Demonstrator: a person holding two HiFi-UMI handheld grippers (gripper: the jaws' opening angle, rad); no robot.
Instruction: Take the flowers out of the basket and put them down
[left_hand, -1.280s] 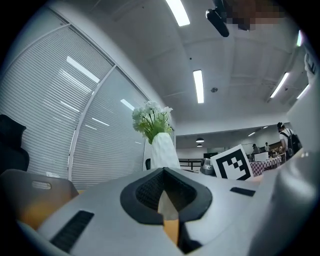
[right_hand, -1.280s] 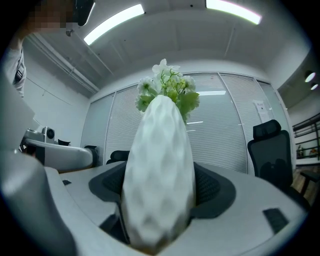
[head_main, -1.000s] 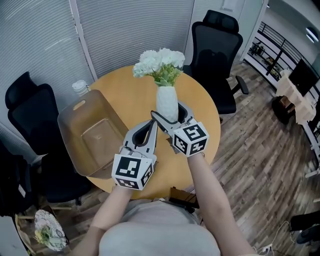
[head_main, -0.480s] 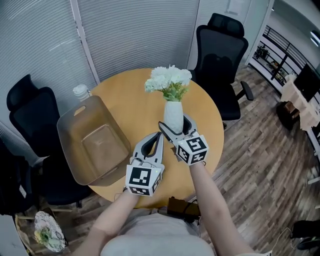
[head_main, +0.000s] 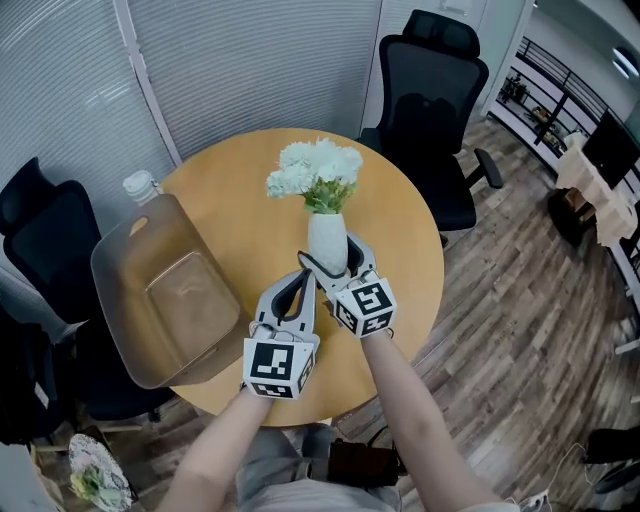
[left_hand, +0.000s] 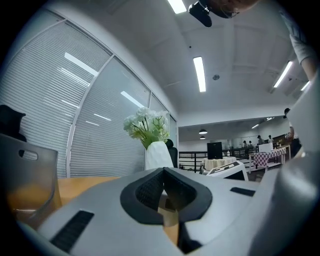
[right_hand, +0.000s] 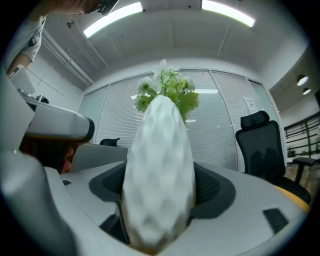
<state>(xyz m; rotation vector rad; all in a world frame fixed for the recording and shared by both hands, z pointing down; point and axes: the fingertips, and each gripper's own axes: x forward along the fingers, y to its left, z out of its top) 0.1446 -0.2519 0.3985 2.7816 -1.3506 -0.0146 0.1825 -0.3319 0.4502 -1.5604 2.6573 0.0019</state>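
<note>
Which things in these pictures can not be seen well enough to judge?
- Base of the vase: hidden by the right gripper in head view, by its jaws in right gripper view; contact with the table unclear.
- Bottle: mostly behind the basket, head view.
- People far off, left gripper view: too small.

Bare tabletop is left at centre right of the frame; the left is blocked by the translucent basket, the middle by the flower vase.

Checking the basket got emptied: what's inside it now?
Nothing; the basket has a bare bottom. The flowers are outside, in the right gripper. None of its inside is covered.
</note>
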